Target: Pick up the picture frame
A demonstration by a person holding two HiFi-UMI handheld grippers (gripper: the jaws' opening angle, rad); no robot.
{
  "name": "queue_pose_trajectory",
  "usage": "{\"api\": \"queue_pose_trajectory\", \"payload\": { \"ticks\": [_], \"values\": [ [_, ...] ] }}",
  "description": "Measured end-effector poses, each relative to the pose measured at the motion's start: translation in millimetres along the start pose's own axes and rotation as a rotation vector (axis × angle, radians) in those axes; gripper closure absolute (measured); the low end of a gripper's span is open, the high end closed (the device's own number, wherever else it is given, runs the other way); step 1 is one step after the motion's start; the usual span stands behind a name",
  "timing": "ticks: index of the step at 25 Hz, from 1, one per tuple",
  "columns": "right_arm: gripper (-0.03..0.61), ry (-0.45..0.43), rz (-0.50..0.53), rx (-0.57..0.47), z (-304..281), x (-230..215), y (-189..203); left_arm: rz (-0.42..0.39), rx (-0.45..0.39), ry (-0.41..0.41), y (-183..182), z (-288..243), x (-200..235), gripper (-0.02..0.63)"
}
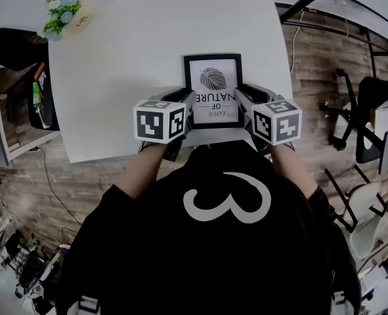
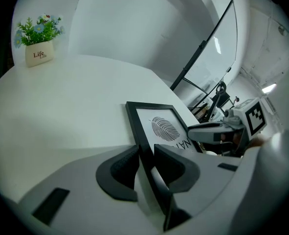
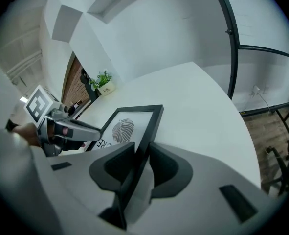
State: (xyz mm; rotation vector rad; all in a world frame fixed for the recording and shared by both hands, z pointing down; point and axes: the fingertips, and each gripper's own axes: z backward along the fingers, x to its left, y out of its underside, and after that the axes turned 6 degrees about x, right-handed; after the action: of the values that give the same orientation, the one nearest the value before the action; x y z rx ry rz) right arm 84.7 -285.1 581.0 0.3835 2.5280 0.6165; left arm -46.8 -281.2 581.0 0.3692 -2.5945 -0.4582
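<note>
A black picture frame (image 1: 213, 87), with a white print of a leaf and lettering, lies flat on the white table (image 1: 141, 51) near its front edge. My left gripper (image 1: 187, 105) is at the frame's left side, my right gripper (image 1: 241, 102) at its right side. In the left gripper view the frame's black edge (image 2: 140, 131) runs between the dark pads (image 2: 123, 166), which press on it from both sides. In the right gripper view the frame's other edge (image 3: 149, 126) is clamped the same way between the pads (image 3: 166, 165). Each gripper sees the other across the frame.
A small potted plant (image 1: 65, 8) in a white pot stands at the table's far left corner. A shelf unit (image 1: 23, 110) is left of the table. Office chairs (image 1: 364, 130) and a black metal rack (image 3: 231, 38) are to the right, over wood flooring.
</note>
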Motion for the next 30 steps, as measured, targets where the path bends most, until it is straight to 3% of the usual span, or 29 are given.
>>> {"api": "queue_pose_trajectory", "payload": {
  "ticks": [24,30],
  "values": [
    [0.483,0.070,-0.010,-0.050,12.6,8.9,-2.0,0.012,-0.025,-0.010,1.5,15.0,-5.0,0.514],
    [0.483,0.069,-0.003,-0.101,27.8,26.0,-6.3,-0.005,-0.081,-0.004,-0.4,38.5,-10.5,0.515]
  ]
}}
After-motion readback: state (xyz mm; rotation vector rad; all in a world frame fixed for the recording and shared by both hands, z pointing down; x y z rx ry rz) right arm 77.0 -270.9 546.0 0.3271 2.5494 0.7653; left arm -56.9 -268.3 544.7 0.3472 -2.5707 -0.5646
